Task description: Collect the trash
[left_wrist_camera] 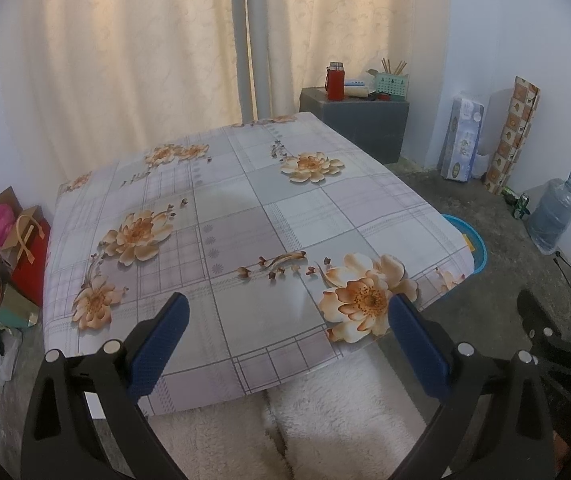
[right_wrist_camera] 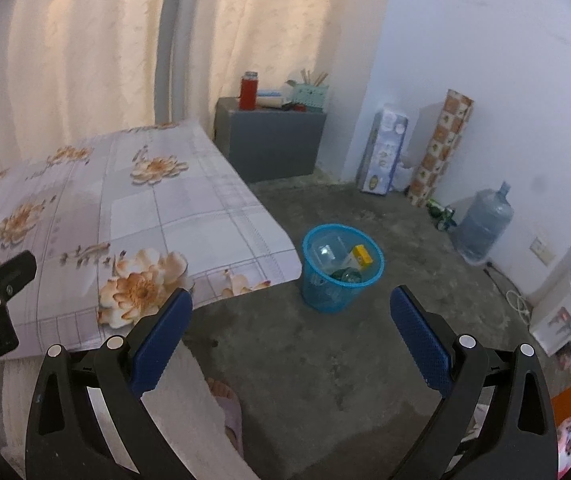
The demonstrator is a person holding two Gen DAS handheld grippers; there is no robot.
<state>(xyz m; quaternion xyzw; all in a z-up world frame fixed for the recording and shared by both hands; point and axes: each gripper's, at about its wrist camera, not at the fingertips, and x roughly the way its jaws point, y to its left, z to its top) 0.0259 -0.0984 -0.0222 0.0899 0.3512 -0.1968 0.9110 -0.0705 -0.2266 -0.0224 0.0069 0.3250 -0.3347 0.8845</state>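
Trash (right_wrist_camera: 347, 262) in blue mesh bin (right_wrist_camera: 325, 298) — upright

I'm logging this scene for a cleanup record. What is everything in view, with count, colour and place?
table: 1, floral cloth, centre
bin: 1, blue, on the floor off the table's right corner
trash: several pieces, clear, yellow, dark, inside the bin
cabinet: 1, grey, behind the table by the curtains
flask: 1, red, on the cabinet
holder: 1, green, on the cabinet, with sticks
tissue pack: 1, white-blue, against the right wall
roll: 1, orange patterned, upright beside the pack
water jug: 1, blue-grey, floor by the right wall
boxes: a few, brown, red, left of the table
curtains: cream, back wall
left gripper: open, empty
right gripper: open, empty
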